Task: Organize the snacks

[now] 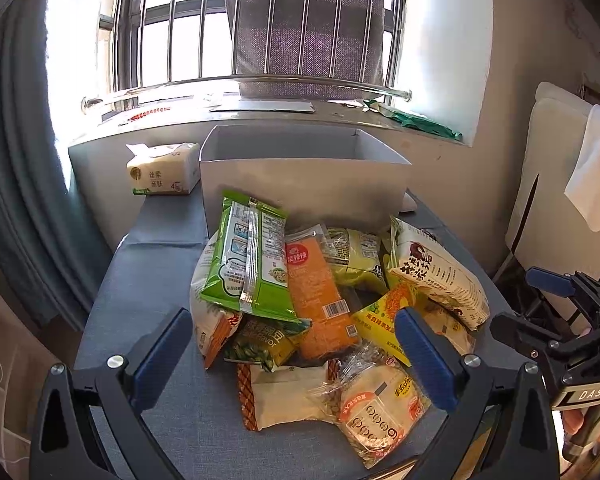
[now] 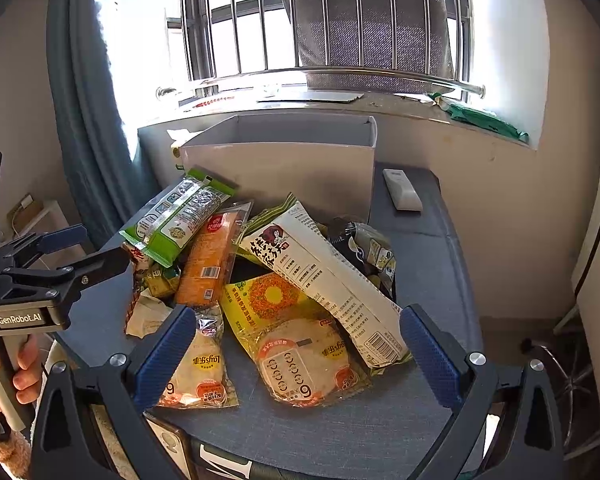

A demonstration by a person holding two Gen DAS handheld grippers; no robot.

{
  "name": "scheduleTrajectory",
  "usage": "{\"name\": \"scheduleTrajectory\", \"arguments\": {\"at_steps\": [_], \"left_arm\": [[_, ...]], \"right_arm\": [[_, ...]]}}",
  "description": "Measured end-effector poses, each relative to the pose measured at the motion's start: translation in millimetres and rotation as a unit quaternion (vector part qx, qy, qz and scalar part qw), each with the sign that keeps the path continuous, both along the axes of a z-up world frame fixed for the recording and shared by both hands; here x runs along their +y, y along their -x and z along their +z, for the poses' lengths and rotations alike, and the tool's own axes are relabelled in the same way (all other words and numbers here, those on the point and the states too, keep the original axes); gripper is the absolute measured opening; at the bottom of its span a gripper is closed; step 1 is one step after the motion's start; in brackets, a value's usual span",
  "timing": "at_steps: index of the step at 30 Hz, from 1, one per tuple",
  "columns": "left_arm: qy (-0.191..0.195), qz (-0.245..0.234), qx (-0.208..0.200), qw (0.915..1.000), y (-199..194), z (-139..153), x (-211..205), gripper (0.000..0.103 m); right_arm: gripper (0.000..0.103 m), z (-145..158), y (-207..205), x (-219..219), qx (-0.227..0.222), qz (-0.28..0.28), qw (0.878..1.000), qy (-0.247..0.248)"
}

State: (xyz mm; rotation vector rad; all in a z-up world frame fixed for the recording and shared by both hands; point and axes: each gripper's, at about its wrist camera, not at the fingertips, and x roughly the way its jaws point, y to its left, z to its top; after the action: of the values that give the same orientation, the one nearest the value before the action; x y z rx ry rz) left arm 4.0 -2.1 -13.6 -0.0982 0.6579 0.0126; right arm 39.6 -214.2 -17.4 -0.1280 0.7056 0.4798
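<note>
Since the snack pile (image 1: 332,300) lies heaped on the blue table (image 1: 148,280) just ahead of both claws, with the grey box (image 1: 304,184) standing empty at its far side, any packet must travel away from the holder to be stowed; the white packet (image 2: 332,276) runs its long axis from far left to near right, its barcode end close to the right gripper (image 2: 296,356); that claw is spread wide and holds nothing; the left gripper (image 1: 292,356) likewise gapes wide and empty, straddling the near round-cake packet (image 1: 376,408); the right arm seems nearer the white packet.
</note>
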Motion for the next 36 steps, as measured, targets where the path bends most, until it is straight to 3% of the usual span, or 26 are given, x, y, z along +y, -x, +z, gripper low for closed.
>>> {"name": "scheduleTrajectory", "arguments": {"at_steps": [36], "left_arm": [[0.003,0.012,-0.001,0.9999,0.7,-1.5,6.8,0.103]], "right_arm": [[0.103,-9.3,-8.5,1.4,0.01,0.001,1.0,0.014]]}}
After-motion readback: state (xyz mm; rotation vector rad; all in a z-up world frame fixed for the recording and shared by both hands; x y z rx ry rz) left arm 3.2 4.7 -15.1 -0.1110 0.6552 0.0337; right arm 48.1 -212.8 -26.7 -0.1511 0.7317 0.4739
